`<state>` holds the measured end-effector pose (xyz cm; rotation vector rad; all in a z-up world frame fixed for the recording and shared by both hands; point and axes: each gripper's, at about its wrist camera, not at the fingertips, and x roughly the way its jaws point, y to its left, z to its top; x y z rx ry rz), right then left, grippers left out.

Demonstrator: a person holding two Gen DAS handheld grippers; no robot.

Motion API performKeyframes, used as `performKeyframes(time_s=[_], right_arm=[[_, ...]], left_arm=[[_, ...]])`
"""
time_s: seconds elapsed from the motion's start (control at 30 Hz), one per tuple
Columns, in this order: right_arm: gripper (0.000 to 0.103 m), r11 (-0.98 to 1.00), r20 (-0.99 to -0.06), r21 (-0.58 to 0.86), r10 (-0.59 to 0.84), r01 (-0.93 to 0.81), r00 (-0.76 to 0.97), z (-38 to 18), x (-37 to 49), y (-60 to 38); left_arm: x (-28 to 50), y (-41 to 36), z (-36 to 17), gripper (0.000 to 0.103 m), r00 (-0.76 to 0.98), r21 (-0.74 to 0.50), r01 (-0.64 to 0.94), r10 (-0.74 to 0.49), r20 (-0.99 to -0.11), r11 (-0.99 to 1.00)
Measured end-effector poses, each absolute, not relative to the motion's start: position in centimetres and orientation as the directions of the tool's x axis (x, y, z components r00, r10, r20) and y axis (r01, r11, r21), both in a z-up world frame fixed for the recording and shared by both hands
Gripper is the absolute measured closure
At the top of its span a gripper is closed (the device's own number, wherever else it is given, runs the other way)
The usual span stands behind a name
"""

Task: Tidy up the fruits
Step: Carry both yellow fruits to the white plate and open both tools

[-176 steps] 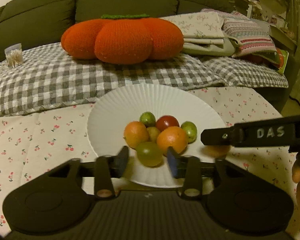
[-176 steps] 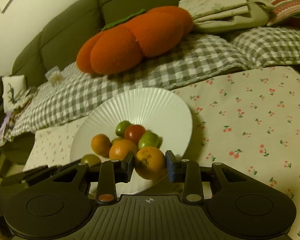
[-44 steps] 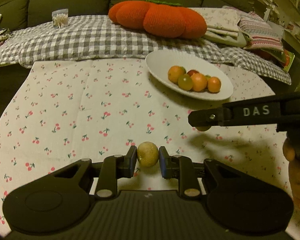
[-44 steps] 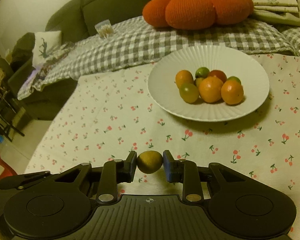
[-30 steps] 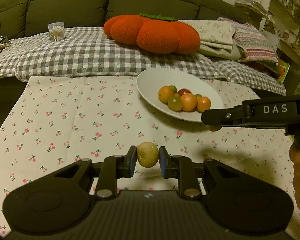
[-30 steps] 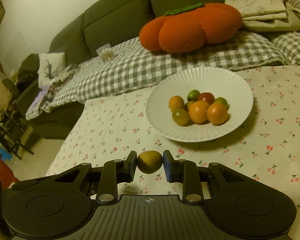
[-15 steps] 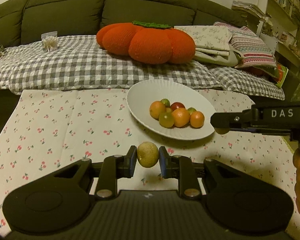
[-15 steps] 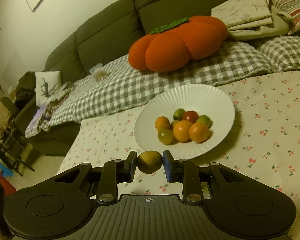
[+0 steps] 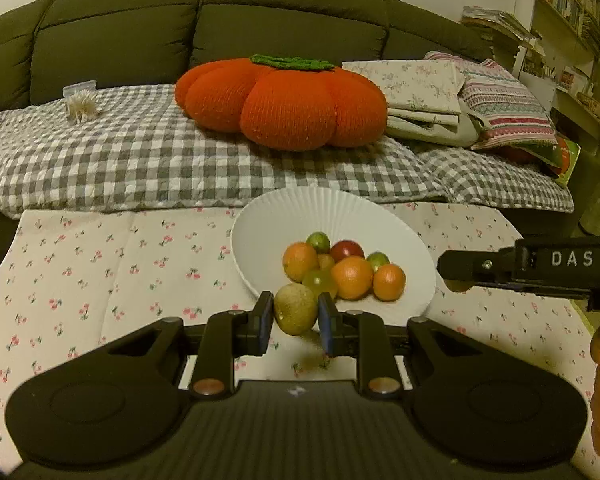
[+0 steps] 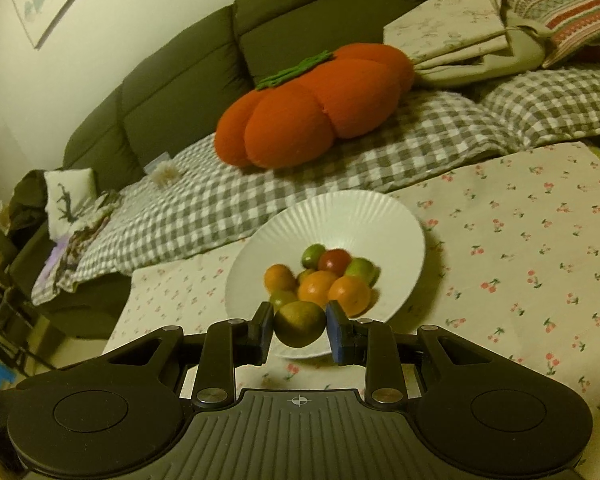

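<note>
Transport step: both grippers, left (image 9: 295, 317) and right (image 10: 299, 331), fingers each clamped on 1 greenish fruit short of plate (image 9: 324, 210); next, advance over plate, release.

White ribbed plate (image 9: 340, 216) bearing orange, green and dark red fruits (image 9: 340, 268). Yellow-green fruit (image 9: 295, 309) between the blue pads of the black left hand-held gripper (image 9: 295, 322); olive-green fruit (image 10: 300, 323) between the blue pads of the black right hand-held gripper (image 10: 300, 330). Worktop cloth (image 9: 120, 264): cream with small red cherry print. Blanket (image 9: 140, 160): grey-and-white check. Pumpkin cushion (image 9: 284, 104): orange knit with a green top. Sofa (image 9: 120, 40): dark olive green. Folded pillow (image 9: 504, 104): multicoloured stripes.
</note>
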<state>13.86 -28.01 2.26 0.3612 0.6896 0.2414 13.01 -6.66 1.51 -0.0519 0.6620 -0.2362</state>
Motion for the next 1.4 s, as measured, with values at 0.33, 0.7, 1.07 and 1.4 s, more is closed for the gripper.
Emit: performKeyframes(time_s=[0.33, 0.7, 1.07, 1.4], right_arm=[[0.076, 0.91, -0.574, 0.412, 0.29, -0.036, 0.766, 1.4, 16.8, -29.9], [0.076, 0.908, -0.595, 0.419, 0.274, 0.001, 0.755, -0.5, 21.5, -30.8], [0.075, 0.933, -0.629, 0.358, 0.26, -0.024, 0.733, -2.4, 24.7, -29.2], [0.057, 0.923, -0.612, 0.386, 0.254, 0.002, 0.749, -2.0, 23.9, -29.8]], left_arm=[[17.6, -5.9, 1.6, 0.081, 0.779, -0.163, 0.186, -0.247, -0.577, 0.969], [23.3, -7.2, -0.6, 0.081, 0.745, -0.198, 0.219, -0.295, -0.599, 0.955], [25.0, -8.1, -2.4, 0.081, 0.731, -0.171, 0.225, -0.282, -0.622, 0.959], [23.0, -8.3, -0.8, 0.064, 0.755, -0.117, 0.218, -0.244, -0.609, 0.969]])
